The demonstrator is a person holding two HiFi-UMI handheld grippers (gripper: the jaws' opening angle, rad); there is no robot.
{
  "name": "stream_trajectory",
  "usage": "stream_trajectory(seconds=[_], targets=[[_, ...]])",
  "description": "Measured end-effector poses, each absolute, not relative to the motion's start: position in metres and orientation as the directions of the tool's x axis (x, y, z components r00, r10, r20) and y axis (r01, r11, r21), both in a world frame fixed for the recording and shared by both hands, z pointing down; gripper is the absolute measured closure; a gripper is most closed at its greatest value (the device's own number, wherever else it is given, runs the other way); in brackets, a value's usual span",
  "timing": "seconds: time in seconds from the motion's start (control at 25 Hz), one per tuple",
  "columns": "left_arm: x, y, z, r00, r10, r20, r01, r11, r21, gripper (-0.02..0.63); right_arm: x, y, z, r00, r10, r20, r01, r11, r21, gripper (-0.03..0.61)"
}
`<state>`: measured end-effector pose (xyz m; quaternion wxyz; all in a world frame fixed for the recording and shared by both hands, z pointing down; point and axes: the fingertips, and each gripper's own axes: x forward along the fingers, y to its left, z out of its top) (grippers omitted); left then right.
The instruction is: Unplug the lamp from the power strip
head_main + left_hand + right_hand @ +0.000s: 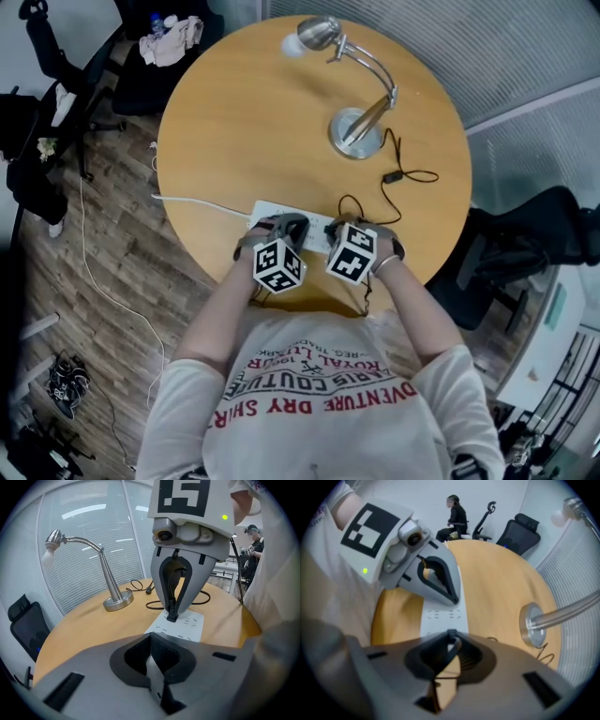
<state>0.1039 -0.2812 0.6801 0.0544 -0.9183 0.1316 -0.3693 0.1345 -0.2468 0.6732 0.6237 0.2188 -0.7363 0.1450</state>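
The white power strip (267, 212) lies near the table's front edge, with both grippers over it. In the left gripper view my right gripper (172, 613) is shut on the black lamp plug (172, 617), which stands upright in the strip (190, 626). In its own view the plug's dark body (451, 644) fills the gap of the right gripper (451, 637). My left gripper (453, 601) is shut, its joined tips resting on the strip (440, 620). The silver lamp (361, 94) stands at the far side, and its black cord (403, 174) loops back to the strip.
The strip's white cable (192, 201) runs off the table's left edge to the floor. A dark office chair (525, 244) stands close to the table on the right. More chairs (56, 84) and a bag with cloth (169, 42) are on the left. A seated person (457, 513) is far behind.
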Motion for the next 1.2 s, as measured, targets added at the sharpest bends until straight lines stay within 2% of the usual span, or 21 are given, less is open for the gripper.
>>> stream_trajectory(seconds=[0.12,0.28,0.44,0.56,0.72,0.84,0.96,1.08,1.2], targets=[[0.104,-0.28,0.681,0.687,-0.278,0.671,-0.184,-0.961,-0.209,0.588,0.132,-0.245,0.663,-0.13,-0.137,0.982,-0.5,0.865,0.055,0.508],[0.104,-0.28,0.681,0.692,-0.286,0.663,-0.165,-0.957,-0.24,0.589,0.144,-0.279,0.598,-0.152,-0.228,0.962,-0.521,0.845,0.118,0.508],[0.103,-0.279,0.681,0.697,-0.311,0.646,-0.165,-0.946,-0.278,0.589,0.151,-0.292,0.578,-0.153,-0.27,0.951,-0.542,0.828,0.147,0.508],[0.104,-0.277,0.682,0.695,-0.312,0.648,-0.168,-0.947,-0.275,0.589,0.145,-0.285,0.576,-0.202,-0.311,0.929,-0.601,0.788,0.133,0.506],[0.101,-0.274,0.68,0.698,-0.348,0.626,-0.163,-0.928,-0.334,0.588,0.144,-0.278,0.568,-0.248,-0.432,0.867,-0.72,0.681,0.133,0.506],[0.101,-0.267,0.68,0.706,-0.344,0.619,-0.123,-0.921,-0.37,0.588,0.147,-0.275,0.558,-0.266,-0.533,0.803,-0.803,0.584,0.122,0.506],[0.098,-0.256,0.679,0.685,-0.299,0.665,-0.108,-0.944,-0.312,0.588,0.143,-0.273,0.538,-0.305,-0.67,0.677,-0.867,0.49,0.094,0.506],[0.099,-0.26,0.654,0.71,-0.326,0.625,-0.172,-0.94,-0.296,0.588,0.14,-0.27,0.515,-0.31,-0.781,0.543,-0.909,0.41,0.071,0.506],[0.097,-0.266,0.615,0.752,-0.371,0.545,-0.258,-0.926,-0.275,0.588,0.137,-0.266,0.498,-0.308,-0.837,0.451,-0.926,0.373,0.059,0.506]])
